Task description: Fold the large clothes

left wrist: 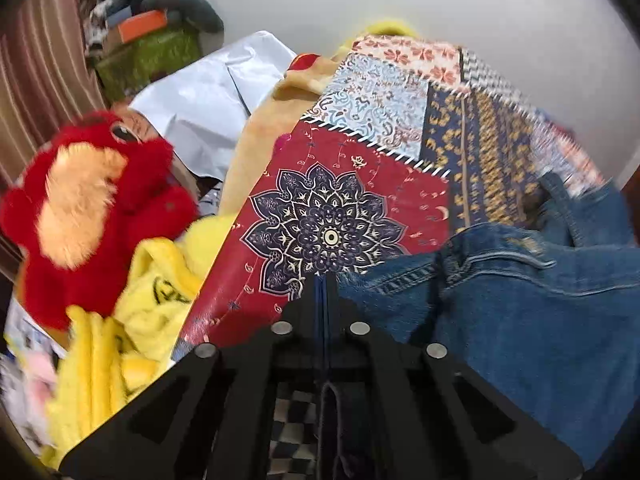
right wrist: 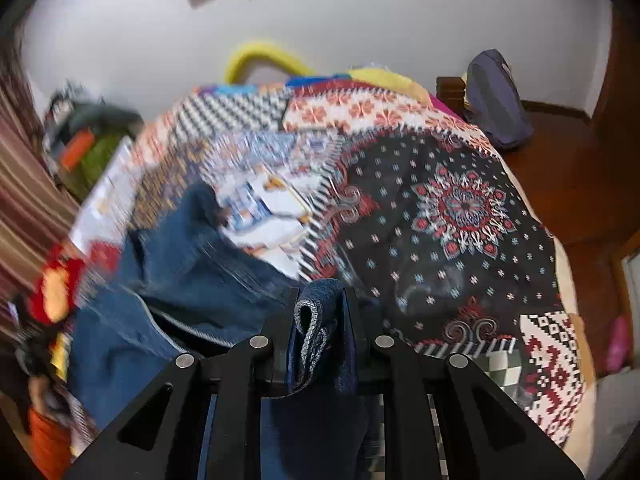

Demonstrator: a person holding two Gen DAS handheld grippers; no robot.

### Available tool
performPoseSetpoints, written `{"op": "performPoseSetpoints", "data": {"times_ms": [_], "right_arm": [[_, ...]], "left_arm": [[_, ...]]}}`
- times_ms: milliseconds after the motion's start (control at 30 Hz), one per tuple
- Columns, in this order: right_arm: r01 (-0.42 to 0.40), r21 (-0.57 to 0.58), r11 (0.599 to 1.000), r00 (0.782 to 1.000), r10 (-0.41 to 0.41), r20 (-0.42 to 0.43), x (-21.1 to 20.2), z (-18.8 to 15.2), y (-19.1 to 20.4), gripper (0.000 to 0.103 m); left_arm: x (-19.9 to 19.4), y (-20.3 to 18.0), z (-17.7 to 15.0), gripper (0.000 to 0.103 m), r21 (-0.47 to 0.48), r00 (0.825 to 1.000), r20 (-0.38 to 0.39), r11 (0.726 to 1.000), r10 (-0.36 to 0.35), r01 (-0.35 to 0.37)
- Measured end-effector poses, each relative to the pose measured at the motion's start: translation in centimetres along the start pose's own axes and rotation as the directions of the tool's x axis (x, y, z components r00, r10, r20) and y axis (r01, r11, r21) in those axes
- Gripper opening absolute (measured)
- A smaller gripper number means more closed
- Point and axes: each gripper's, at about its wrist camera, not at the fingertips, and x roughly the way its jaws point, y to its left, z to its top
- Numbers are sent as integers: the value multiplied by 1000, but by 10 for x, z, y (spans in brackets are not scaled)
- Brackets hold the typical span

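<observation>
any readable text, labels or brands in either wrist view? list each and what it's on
No text can be read in either view.
Yellow fabric: black printed marks, too blurred and creased to make out.
Jeans: no brand tag or patch visible.
Patchwork bedspread: patterns only, no lettering.
Orange box on the far pile: too small to tell if anything is printed.

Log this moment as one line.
phase: fold grip | left gripper: shut on blue denim jeans | right gripper: shut on bunched jeans edge | surface: patchwork bedspread
</observation>
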Motion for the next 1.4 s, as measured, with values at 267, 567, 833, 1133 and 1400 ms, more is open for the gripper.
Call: {"op": "performPoseSetpoints", "data": {"times_ms": [267, 567, 833, 1133, 1400], "right_arm": [[226, -165, 960, 973, -230, -4, 28, -22, 32, 14], [237, -184, 954, 969, -245, -22, 15, -9, 35, 14], [414, -58, 909, 899, -398, 180, -61, 36, 1, 16], [262, -205, 943, 963, -241, 123, -81, -9, 10, 16], [36, -332, 943, 998, -15, 66, -58, -57, 100, 16]], "left_arm": [[-45, -29, 4, 68, 59, 985, 85, 988, -148, 144], [15, -101, -28, 89, 293, 995, -34, 953, 89, -75], [34, -68, -39, 103, 179, 986, -4, 970, 166, -163], [12, -63, -39, 102, 235, 944, 81, 915, 319, -329], [-53, -35, -31, 101, 210, 985, 73, 964, 154, -166]]}}
